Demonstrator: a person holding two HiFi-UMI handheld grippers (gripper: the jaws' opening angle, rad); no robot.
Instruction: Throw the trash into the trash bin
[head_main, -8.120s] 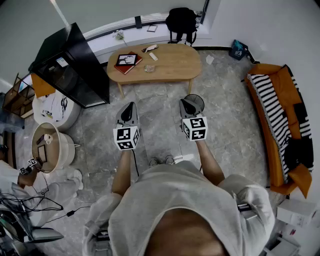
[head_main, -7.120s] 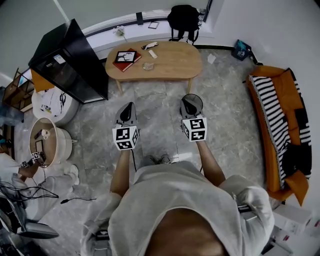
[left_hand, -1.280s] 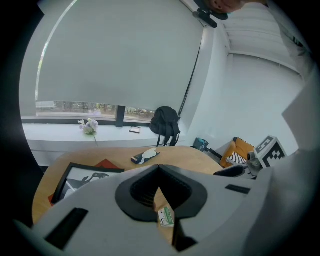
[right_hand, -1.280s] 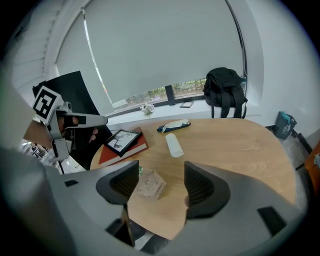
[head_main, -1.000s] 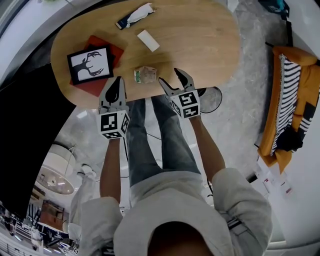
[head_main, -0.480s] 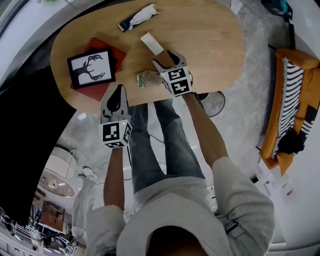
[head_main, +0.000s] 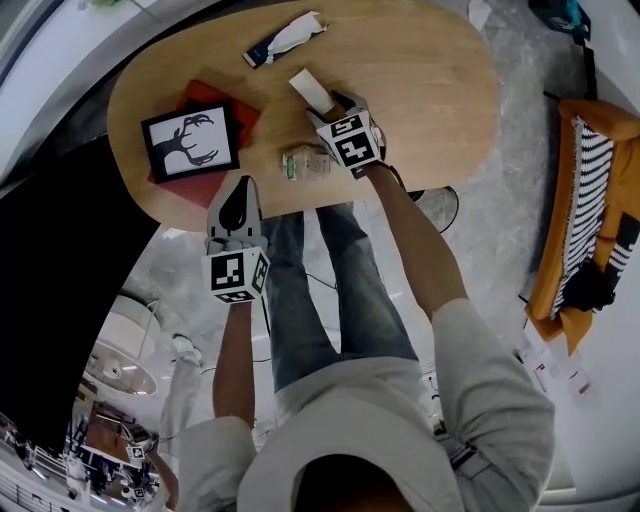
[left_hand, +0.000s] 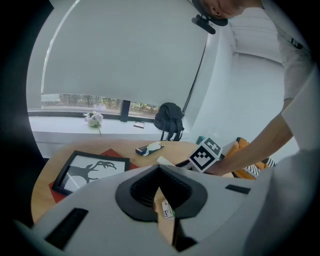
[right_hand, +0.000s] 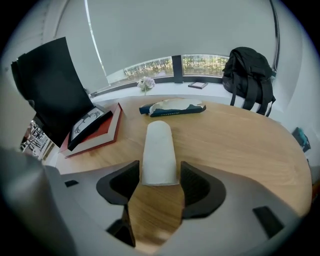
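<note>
1. Reaching out over the oval wooden table (head_main: 440, 90), the right gripper (head_main: 338, 104) has its jaws spread. One stands on each side of the near end of a white strip (right_hand: 159, 145), paper or tissue, which lies flat on the wood.
2. The pads flank the strip closely. I cannot be sure whether they touch its edges, but nothing looks squeezed, so I read this gripper as open and not yet holding.
3. The left gripper (head_main: 237, 190) hangs back at the table's near edge, its jaws closed tip to tip with nothing between them.
4. A small crumpled wrapper (head_main: 305, 163) sits on the table just beside the right gripper, on its left.
5. The trash bin (head_main: 445, 208) is dark and round. It stands on the floor by the table's near edge, partly hidden, and well apart from the strip.
6. The step in hand is probably closing on the strip.
   - The strip is thin and lies flat, so the tips should be pressed down to the wood and closed slowly. That way the strip buckles up between the pads rather than sliding out.
   - Then lift straight up, because a light strip could slip from the jaws on the way to the bin.
7. Also on the table are a framed picture (head_main: 190, 143) lying on a red book (head_main: 245, 108), and a blue packet (head_main: 285, 38) near the far edge.
</note>
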